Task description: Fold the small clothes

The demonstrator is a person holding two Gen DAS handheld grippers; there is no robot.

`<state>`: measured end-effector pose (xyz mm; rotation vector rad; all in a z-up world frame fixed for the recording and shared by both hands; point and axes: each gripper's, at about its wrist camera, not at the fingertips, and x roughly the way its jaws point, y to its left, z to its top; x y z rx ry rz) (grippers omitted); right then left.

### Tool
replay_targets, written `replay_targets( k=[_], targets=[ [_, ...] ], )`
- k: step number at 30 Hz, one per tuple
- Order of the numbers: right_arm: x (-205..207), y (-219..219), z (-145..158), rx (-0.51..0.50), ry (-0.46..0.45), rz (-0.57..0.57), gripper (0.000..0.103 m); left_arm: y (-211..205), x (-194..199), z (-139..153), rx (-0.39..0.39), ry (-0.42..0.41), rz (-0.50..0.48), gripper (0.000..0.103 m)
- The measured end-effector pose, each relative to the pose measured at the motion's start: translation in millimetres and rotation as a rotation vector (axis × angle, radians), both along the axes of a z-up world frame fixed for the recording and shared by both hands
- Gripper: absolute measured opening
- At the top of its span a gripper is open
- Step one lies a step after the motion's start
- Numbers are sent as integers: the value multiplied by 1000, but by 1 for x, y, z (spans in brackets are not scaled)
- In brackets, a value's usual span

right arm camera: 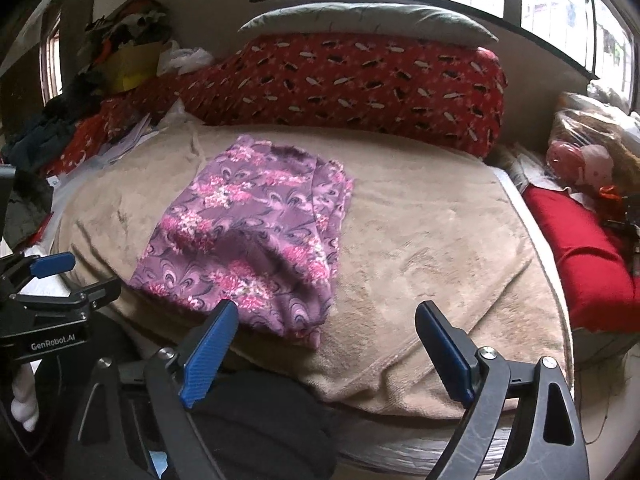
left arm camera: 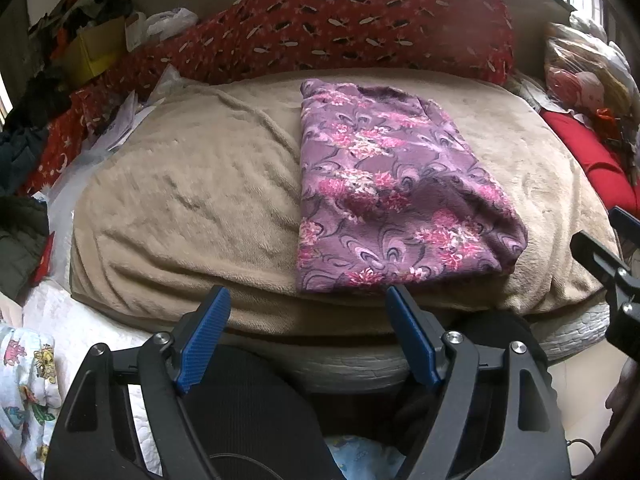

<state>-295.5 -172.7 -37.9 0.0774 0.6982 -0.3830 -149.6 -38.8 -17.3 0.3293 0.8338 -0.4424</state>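
A folded purple garment (left arm camera: 384, 196) with pink flowers lies flat on the beige blanket (left arm camera: 192, 200) that covers the bed. In the right wrist view the same garment (right arm camera: 256, 236) sits left of centre on the blanket (right arm camera: 432, 248). My left gripper (left arm camera: 308, 304) hovers at the bed's near edge, just short of the garment's near hem, jaws wide apart and empty. My right gripper (right arm camera: 326, 316) stands open too, above the garment's near right corner, with nothing pinched between its blue pads. The left gripper (right arm camera: 60, 276) also shows at the left edge of the right wrist view.
A long red patterned bolster (left arm camera: 360, 24) and a grey pillow (right arm camera: 360, 20) line the far side under a window. A red cushion (right arm camera: 580, 256) and bagged toys (right arm camera: 584, 160) lie at the right. Piled clothes and a yellow box (left arm camera: 92, 48) crowd the left. A cartoon-print cloth (left arm camera: 24, 388) lies at lower left.
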Motion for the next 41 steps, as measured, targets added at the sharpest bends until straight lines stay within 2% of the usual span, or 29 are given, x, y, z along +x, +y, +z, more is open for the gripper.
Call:
replay_targets(
  k=[15,32,38,41],
  targets=[
    [-10,-8,6,30,-27,-24,94,-5,-12,14,-21,-22,-1,80],
    [-13,-9,3,75,-21,-25,94,-6,-17,18,-60,27,-30,80],
    [-12,-13,3,82,-17,-25,94,-12,-21,32,-137,88,-80,80],
    [-13,-14,3,79,-20,-28,94,-14,-26,36,-133,46,-76,80]
  ],
)
